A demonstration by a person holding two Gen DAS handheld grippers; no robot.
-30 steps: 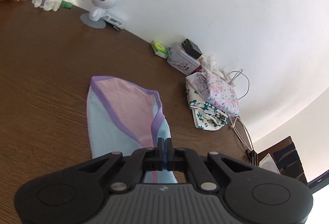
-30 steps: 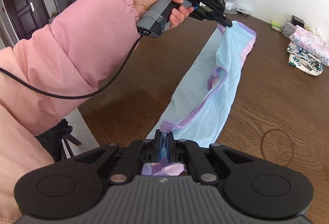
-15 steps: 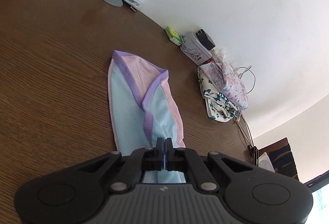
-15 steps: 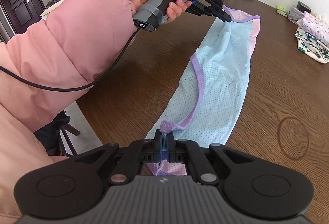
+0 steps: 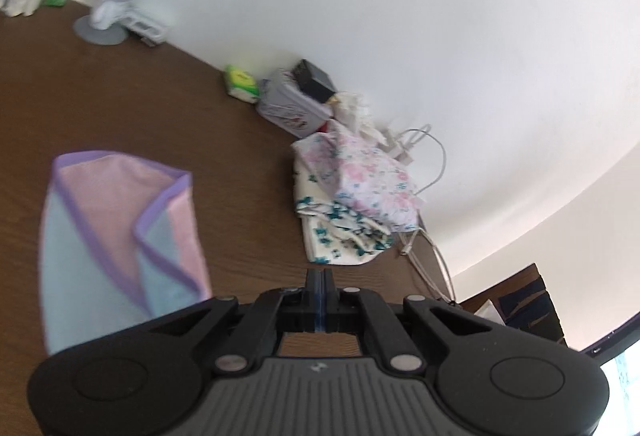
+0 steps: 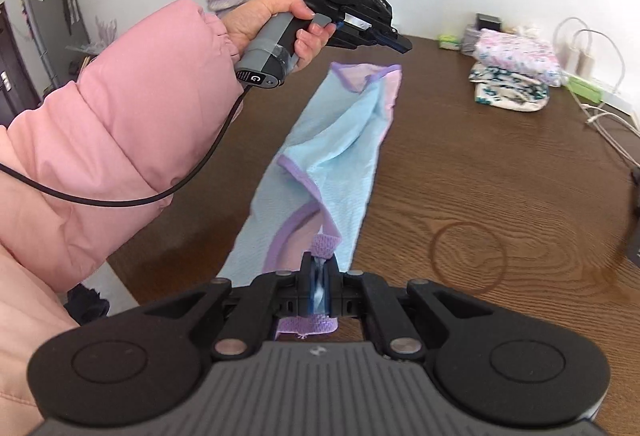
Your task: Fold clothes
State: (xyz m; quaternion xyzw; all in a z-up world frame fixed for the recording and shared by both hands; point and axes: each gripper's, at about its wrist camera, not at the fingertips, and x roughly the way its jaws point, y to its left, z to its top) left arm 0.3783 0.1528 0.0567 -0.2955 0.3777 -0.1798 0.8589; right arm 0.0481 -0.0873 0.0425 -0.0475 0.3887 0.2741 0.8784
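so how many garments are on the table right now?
3 that I can see. The blue top lies stretched on the table, its near end in the right tongs. Two folded floral pieces sit stacked by the wall, pink one on the teal one. More may be hidden.

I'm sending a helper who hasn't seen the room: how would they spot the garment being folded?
On the brown wooden table, look toward the middle, left of the folded floral clothes pile near the wall. The garment is a long light-blue strip with purple trim and pink lining, its near end pinched in the right gripper.
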